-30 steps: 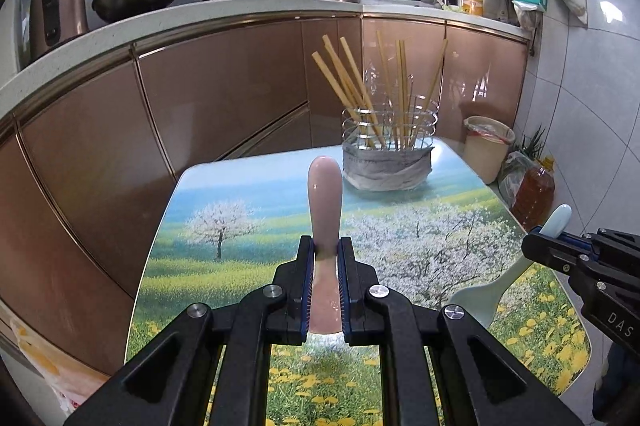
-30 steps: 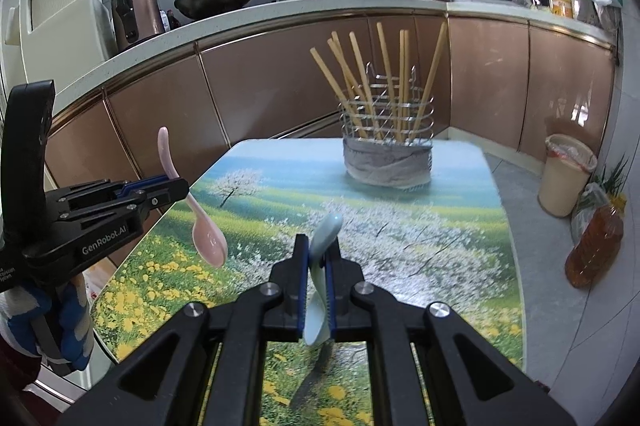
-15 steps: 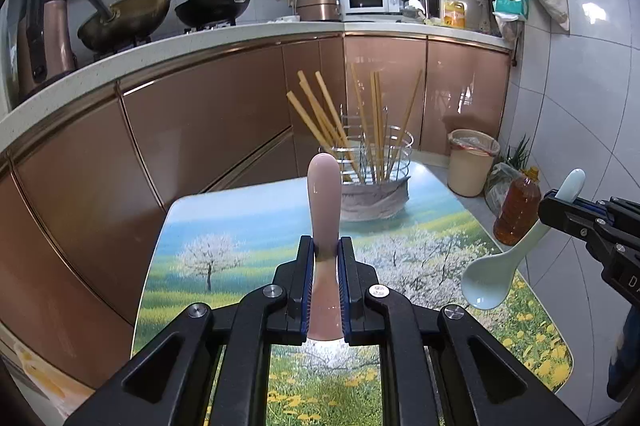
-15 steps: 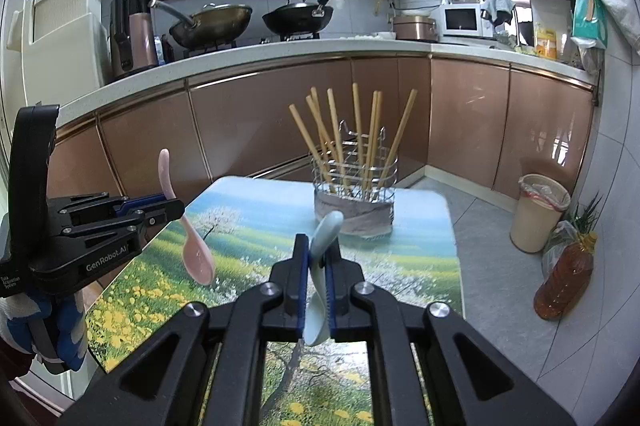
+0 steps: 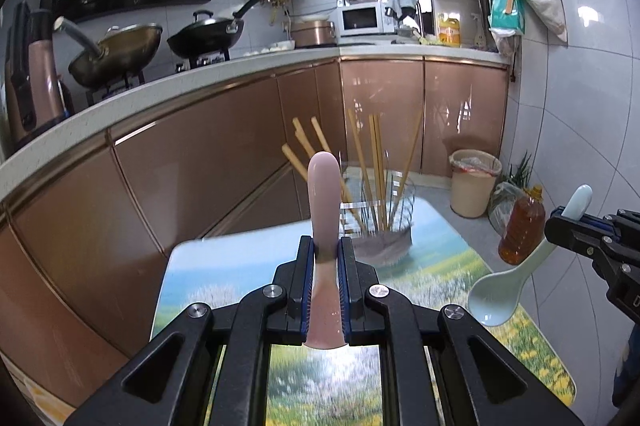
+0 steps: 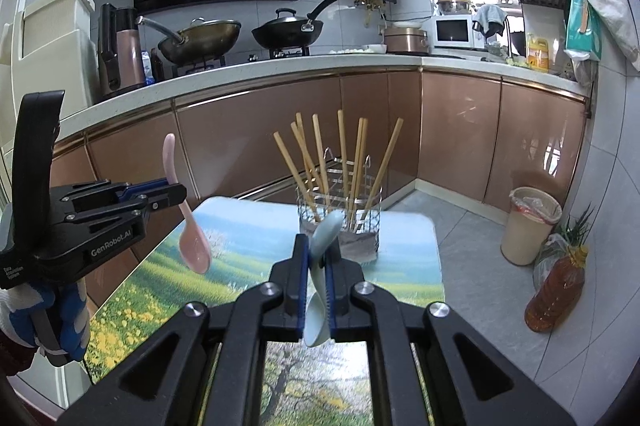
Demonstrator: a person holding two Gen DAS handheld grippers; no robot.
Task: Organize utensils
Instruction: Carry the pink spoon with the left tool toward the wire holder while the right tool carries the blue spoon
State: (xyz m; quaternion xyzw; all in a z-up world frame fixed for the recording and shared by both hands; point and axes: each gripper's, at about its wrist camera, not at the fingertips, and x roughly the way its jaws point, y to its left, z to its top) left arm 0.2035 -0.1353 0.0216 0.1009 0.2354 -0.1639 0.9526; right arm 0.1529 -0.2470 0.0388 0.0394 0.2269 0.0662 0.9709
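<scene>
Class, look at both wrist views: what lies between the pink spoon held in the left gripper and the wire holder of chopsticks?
Nothing but bare table: in the right wrist view, the pink spoon hangs left of the wire holder.

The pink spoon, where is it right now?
The pink spoon is clamped in the left gripper, held in the air over the table's left edge, left of the wire chopstick holder.

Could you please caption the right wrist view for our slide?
Right gripper and left gripper hold pale blue spoon and pink spoon before chopstick holder.
</scene>
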